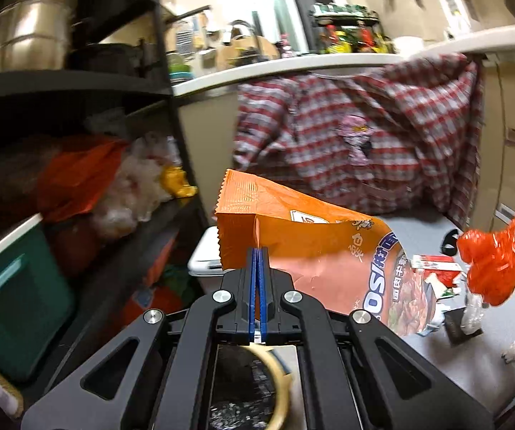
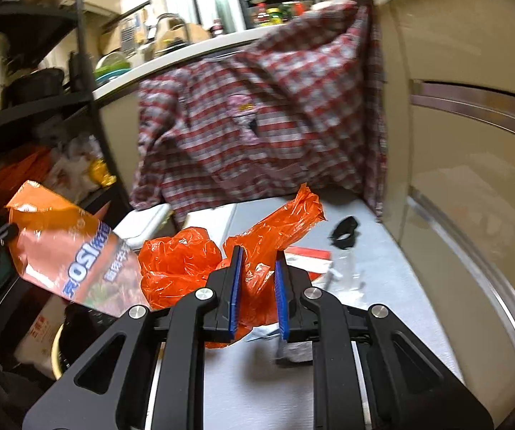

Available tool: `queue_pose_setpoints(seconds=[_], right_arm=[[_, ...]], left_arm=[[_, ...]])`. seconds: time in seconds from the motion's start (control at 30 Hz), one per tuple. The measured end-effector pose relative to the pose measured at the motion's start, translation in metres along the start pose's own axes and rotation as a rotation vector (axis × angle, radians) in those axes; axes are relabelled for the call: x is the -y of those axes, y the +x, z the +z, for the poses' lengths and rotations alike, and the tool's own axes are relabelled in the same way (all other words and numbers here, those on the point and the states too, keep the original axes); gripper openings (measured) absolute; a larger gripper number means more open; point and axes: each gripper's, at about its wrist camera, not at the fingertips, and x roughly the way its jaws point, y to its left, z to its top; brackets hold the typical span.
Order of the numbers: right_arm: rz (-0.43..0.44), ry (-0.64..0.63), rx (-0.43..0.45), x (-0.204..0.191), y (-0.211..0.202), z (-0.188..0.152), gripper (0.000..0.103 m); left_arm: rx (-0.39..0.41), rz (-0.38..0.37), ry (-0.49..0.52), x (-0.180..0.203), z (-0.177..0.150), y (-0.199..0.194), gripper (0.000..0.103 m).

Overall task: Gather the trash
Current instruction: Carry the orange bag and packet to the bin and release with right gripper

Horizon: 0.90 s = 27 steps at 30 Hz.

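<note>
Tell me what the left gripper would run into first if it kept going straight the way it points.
Beyond the orange snack bag it holds, the left gripper points toward the red checked cloth hanging from the white counter. That cloth is probably first, though depth is hard to judge.

Trash lifted above the grey table (image 2: 383, 272)
Orange snack bag (image 1: 304, 247) hangs tilted, pinched at its edge; crumpled orange plastic bag (image 2: 221, 261) is clamped beside it, above the table.
</note>
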Motion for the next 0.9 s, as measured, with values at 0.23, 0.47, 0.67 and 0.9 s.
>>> queue_pose_setpoints(seconds=[0.23, 0.47, 0.67, 0.9], right_arm=[[0.112, -0.090, -0.016, -0.071, 0.006, -0.004, 0.017], [0.212, -0.176, -0.068, -0.143, 0.023, -0.019, 0.017], [0.251, -0.249, -0.102, -0.193, 0.041, -0.034, 0.017], [0.287, -0.329, -0.139, -0.241, 0.070, -0.050, 0.017]], left_arm=[[-0.033, 0.081, -0.071, -0.062, -0.013, -0.007, 0.001], [-0.093, 0.136, -0.152, -0.116, -0.034, -0.003, 0.001], [-0.151, 0.194, -0.174, -0.139, -0.059, 0.010, 0.001], [-0.212, 0.246, -0.177, -0.166, -0.084, 0.029, 0.001]])
